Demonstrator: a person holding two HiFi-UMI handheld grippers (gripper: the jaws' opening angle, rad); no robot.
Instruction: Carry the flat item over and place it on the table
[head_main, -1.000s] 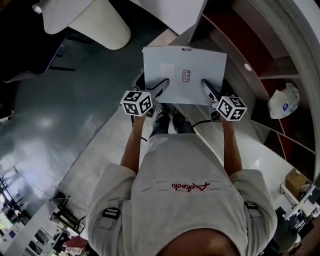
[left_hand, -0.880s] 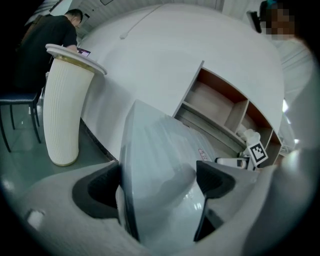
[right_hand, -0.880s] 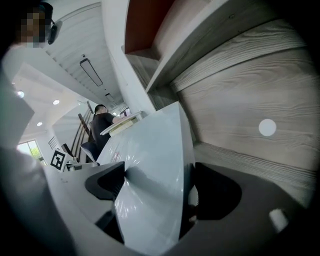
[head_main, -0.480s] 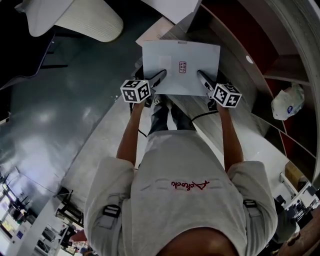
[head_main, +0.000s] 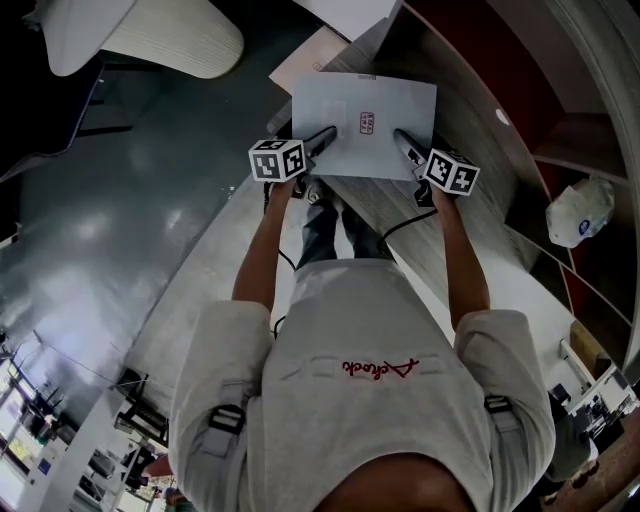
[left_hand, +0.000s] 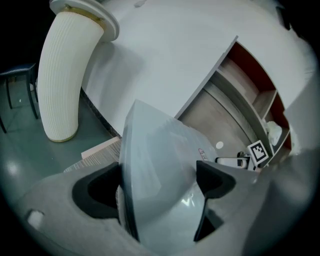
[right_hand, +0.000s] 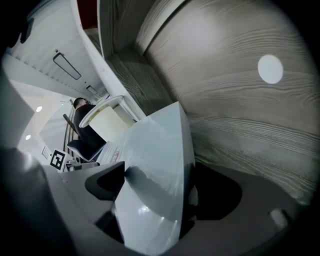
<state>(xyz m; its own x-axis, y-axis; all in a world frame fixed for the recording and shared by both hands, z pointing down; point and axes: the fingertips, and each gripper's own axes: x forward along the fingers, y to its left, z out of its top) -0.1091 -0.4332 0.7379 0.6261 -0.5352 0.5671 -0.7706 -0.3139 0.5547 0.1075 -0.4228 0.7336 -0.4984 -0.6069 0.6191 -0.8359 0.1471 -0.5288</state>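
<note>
A flat pale grey packet (head_main: 365, 125) with a small red label is held level in front of the person, above a wood-grain surface (head_main: 470, 190). My left gripper (head_main: 322, 140) is shut on its near left edge and my right gripper (head_main: 402, 142) is shut on its near right edge. In the left gripper view the packet (left_hand: 160, 165) runs between the dark jaws. The right gripper view shows the packet (right_hand: 157, 170) pinched the same way, with the wood-grain panel (right_hand: 225, 100) close behind.
A white table top (head_main: 340, 12) lies just beyond the packet. A ribbed white pedestal (head_main: 165, 35) stands at upper left on dark glossy floor (head_main: 120, 220). Red-lined shelving (head_main: 530, 110) curves along the right, with a white helmet (head_main: 580, 212) on it.
The packet and both grippers have moved farther forward, toward the white table top. Both grips are unchanged.
</note>
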